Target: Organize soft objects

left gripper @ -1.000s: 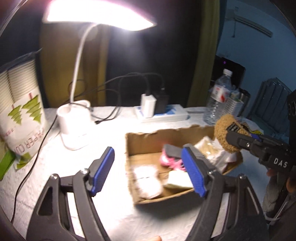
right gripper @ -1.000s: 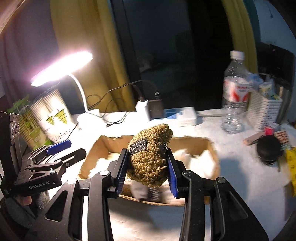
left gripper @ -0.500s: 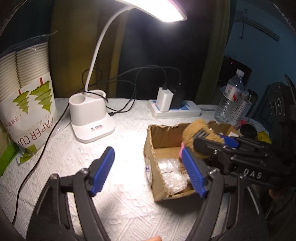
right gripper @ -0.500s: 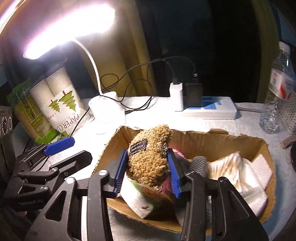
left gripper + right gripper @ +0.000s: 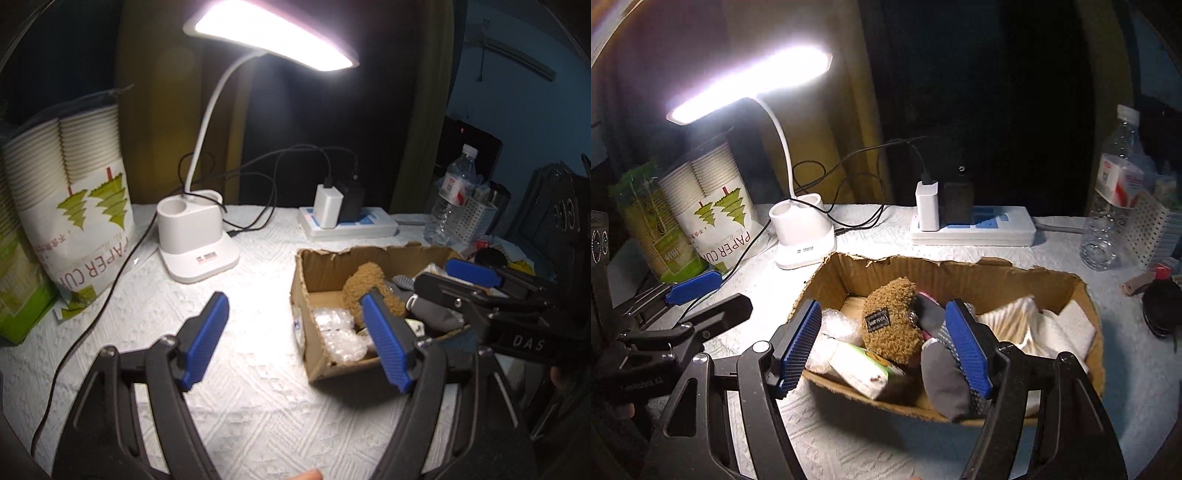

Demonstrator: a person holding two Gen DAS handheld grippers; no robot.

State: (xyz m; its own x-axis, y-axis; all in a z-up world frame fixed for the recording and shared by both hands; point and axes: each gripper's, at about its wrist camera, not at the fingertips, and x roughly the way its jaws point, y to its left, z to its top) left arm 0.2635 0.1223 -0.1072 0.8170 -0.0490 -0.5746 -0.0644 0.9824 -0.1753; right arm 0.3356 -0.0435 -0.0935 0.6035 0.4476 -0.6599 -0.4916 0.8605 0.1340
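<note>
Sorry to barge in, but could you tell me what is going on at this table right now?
A person with a gripper in each hand is sorting soft things into a cardboard box. The right gripper has just been opening, and the brown plush toy now lies free in the box between its pads, on a tissue pack and beside a grey sock. The left gripper hangs open and empty over the tablecloth, left of the box.

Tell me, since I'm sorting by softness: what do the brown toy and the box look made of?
Brown toy: seems plush fabric, a curly, matte pile with a dark sewn-on label. Box: looks like plain corrugated cardboard, matte brown, with torn, ragged top edges and bent walls.
</note>
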